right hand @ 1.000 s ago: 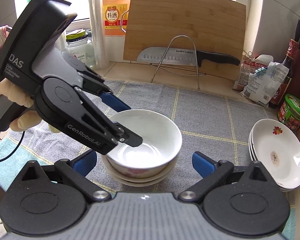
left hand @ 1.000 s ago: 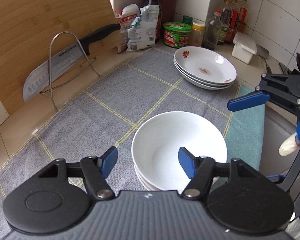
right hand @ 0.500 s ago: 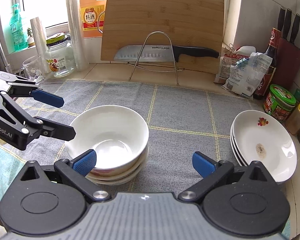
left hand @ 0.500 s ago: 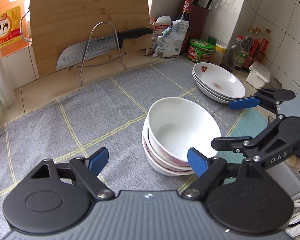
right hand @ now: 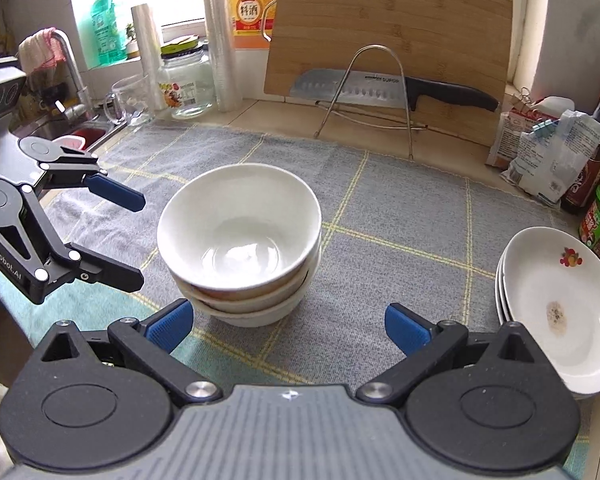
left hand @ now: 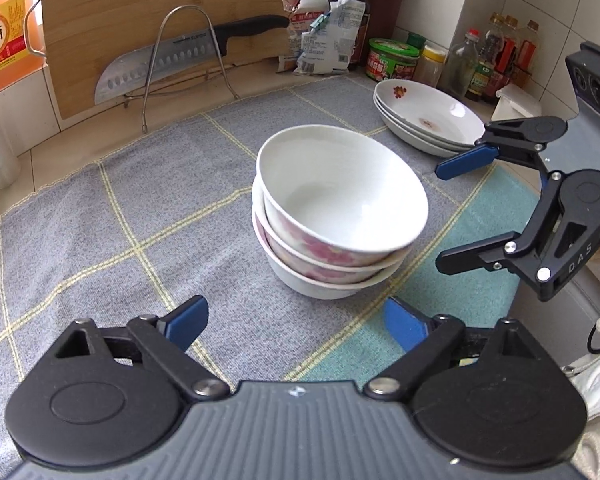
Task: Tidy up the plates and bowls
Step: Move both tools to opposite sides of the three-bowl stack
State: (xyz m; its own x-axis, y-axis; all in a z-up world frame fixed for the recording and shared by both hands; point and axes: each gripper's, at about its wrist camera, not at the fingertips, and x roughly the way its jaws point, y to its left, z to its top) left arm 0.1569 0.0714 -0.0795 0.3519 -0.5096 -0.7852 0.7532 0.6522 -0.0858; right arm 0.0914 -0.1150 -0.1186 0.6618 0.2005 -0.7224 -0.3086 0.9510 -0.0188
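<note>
Three white bowls (left hand: 340, 216) sit nested in a stack on the grey checked cloth (left hand: 100, 220), the top one slightly tilted. In the right wrist view the bowls (right hand: 240, 236) stand in the middle. Three white plates (left hand: 428, 116) with a flower print are stacked at the cloth's right end, and the plates (right hand: 560, 312) show at the right edge. My left gripper (left hand: 296, 326) hovers short of the bowls with its jaws opening and nothing between them; the left gripper (right hand: 138, 242) appears left of the stack. My right gripper (right hand: 288, 328) is open and empty; the right gripper (left hand: 440, 218) is right of the bowls.
A knife (right hand: 380, 88) rests on a wire rack against a bamboo cutting board (right hand: 380, 20) at the back. Food bags (right hand: 548, 152), a green-lidded jar (left hand: 392, 60) and bottles (left hand: 496, 60) crowd the back right. A glass jar (right hand: 184, 88) and sink tap (right hand: 68, 60) are at the left.
My left gripper has let go of the top bowl's rim, drawn back from the stack and spread its jaws wider. My right gripper has backed off slightly and stays open.
</note>
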